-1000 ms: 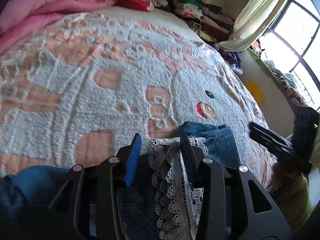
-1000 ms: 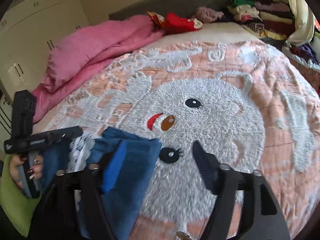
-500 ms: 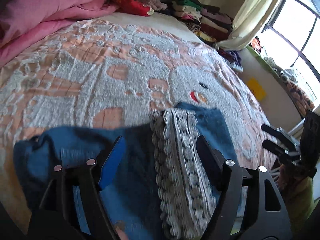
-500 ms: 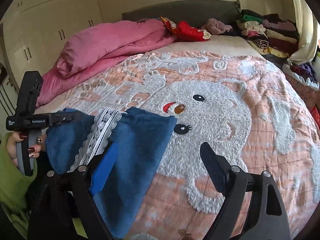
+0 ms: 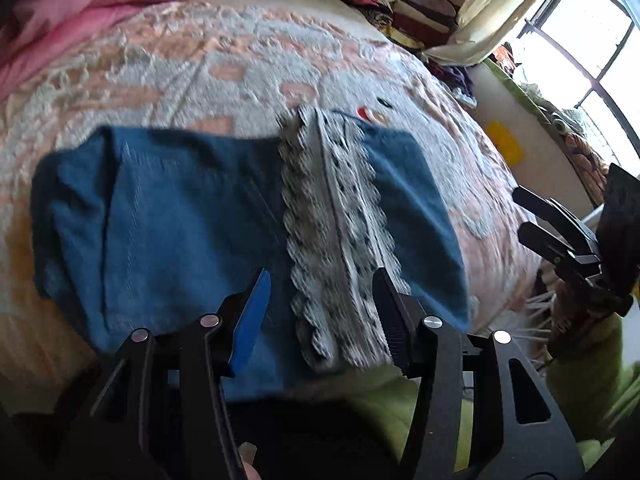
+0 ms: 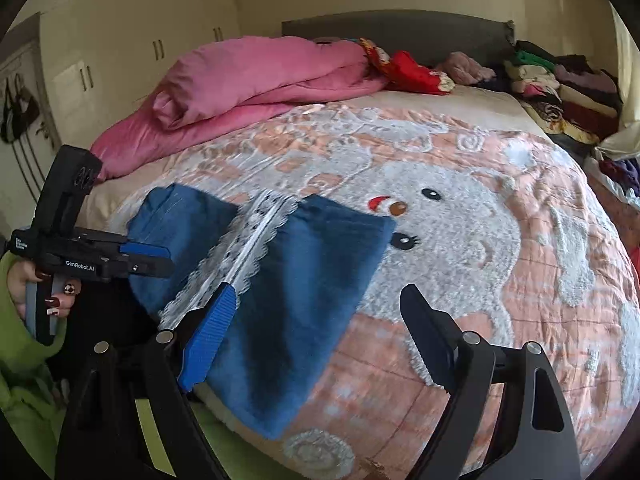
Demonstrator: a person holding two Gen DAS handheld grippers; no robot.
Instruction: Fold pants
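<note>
The folded blue pants (image 5: 180, 216) lie flat near the front edge of the bed, with a white lace hem band (image 5: 340, 240) running across them. They also show in the right wrist view (image 6: 312, 276), lace band (image 6: 240, 256) included. My left gripper (image 5: 320, 300) is open and empty, held just above the lace near the bed's edge. My right gripper (image 6: 316, 320) is open and empty, drawn back over the pants' right part; it shows at the right of the left wrist view (image 5: 560, 236).
The bed wears a peach and white bear bedspread (image 6: 460, 220). A pink duvet (image 6: 260, 76) lies at the back left. Stacked folded clothes (image 6: 560, 88) sit at the back right. A window and curtain (image 5: 500, 12) are to the right.
My left gripper let go of the lace hem, opened and pulled back. My right gripper also drew back and up. The pants now lie spread flat on the bed.
</note>
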